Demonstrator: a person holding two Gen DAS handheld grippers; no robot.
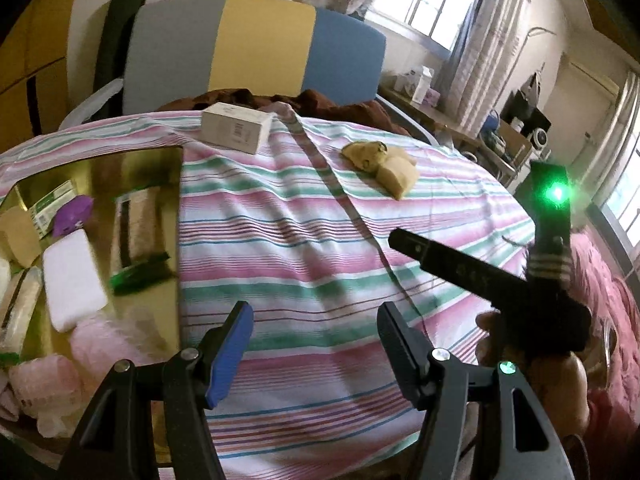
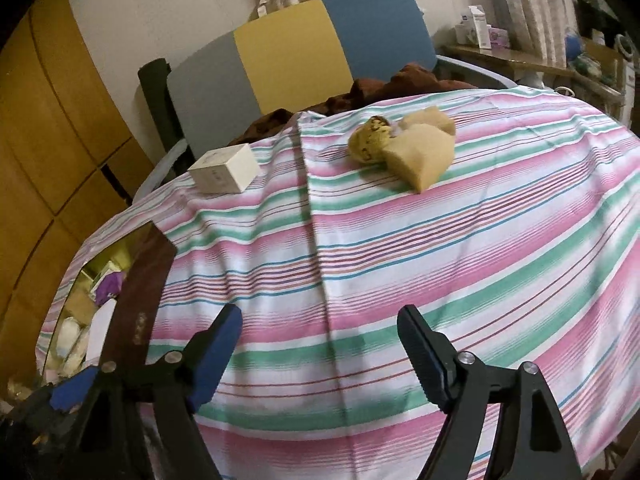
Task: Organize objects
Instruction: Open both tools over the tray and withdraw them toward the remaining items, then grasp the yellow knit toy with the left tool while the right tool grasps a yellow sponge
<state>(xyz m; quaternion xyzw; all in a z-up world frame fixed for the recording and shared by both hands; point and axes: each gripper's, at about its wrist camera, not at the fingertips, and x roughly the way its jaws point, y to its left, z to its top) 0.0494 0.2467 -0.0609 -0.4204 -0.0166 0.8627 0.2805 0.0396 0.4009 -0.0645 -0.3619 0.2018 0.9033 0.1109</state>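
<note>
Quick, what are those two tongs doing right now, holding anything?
Left tongs: open, holding nothing, above the striped cloth.
Right tongs: open, holding nothing.

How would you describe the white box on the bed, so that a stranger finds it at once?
Start at the striped bedsheet and look toward the grey, yellow and blue headboard. Near the sheet's far edge, left of the long fold, lies the white box. It is hard-edged and rectangular with small print, unlike the soft yellowish bundle to its right.
</note>
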